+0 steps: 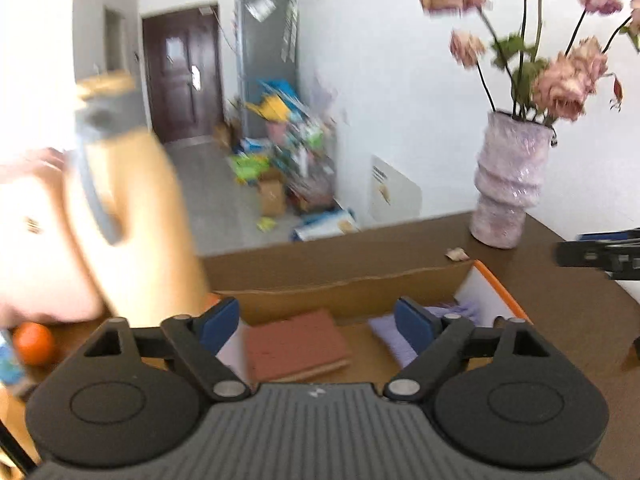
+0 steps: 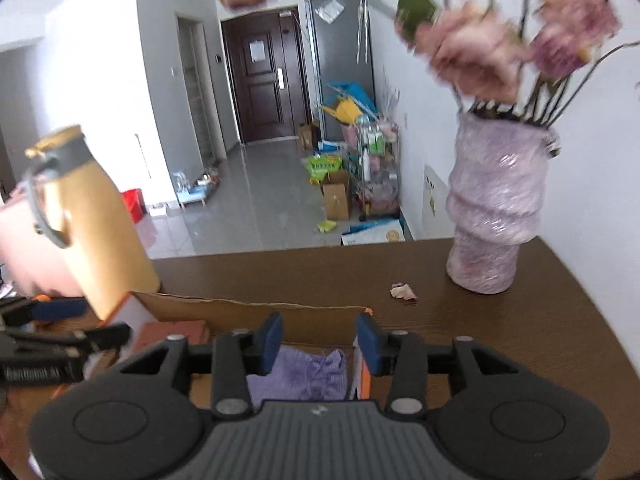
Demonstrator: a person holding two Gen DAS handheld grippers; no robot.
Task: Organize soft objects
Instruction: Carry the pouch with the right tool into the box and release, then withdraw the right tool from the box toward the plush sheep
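Observation:
An open cardboard box (image 1: 348,294) with an orange rim stands on the brown table; it shows in the right wrist view too (image 2: 248,307). In it lie a folded rust-red cloth (image 1: 294,344) (image 2: 172,330) and a folded lilac cloth (image 1: 392,338) (image 2: 306,372). My left gripper (image 1: 316,322) is open and empty above the box, over the red cloth. My right gripper (image 2: 318,342) is open and empty above the lilac cloth at the box's right wall.
A tan jug with a grey handle (image 1: 128,208) (image 2: 92,216) stands left of the box. A lilac vase of pink flowers (image 1: 508,184) (image 2: 496,208) stands at the table's far right, a fallen petal (image 2: 404,291) near it. An orange (image 1: 34,342) lies left.

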